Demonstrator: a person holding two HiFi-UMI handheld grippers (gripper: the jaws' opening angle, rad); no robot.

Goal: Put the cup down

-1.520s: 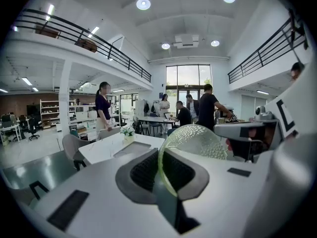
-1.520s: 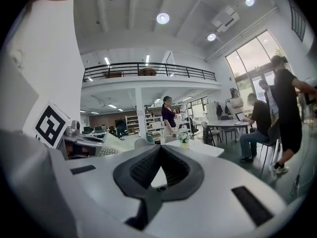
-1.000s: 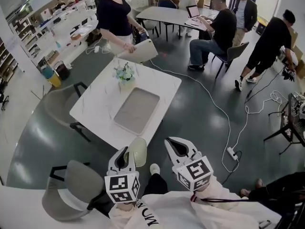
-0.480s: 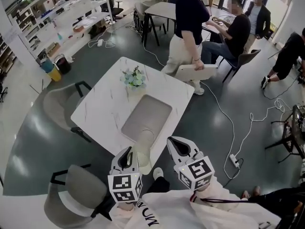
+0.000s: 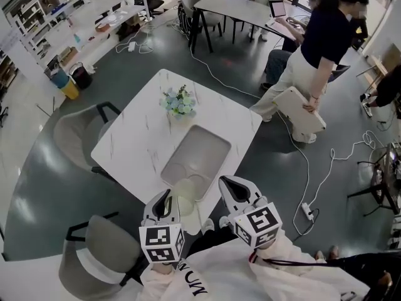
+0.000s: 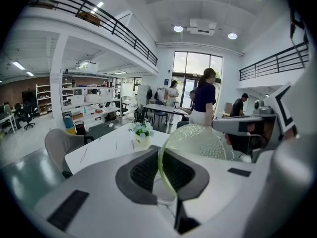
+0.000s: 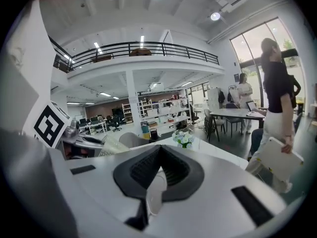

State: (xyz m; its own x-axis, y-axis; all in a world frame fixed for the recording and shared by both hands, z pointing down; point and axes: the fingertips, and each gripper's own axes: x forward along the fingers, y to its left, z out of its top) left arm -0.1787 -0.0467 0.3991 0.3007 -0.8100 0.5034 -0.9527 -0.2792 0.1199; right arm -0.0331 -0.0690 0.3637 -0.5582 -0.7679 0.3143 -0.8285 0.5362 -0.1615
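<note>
- One cup (image 5: 183, 191), pinched by its rim in the left gripper (image 5: 165, 202); right gripper (image 5: 235, 194) idle, jaws together, empty.
- I'd lower it level onto the grey tray (image 5: 203, 144), then let go.

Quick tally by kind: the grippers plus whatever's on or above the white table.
cup: 1, held in the left gripper
tray: 1
flower pot: 1
grippers: 2, left gripper and right gripper
Total: 5
</note>
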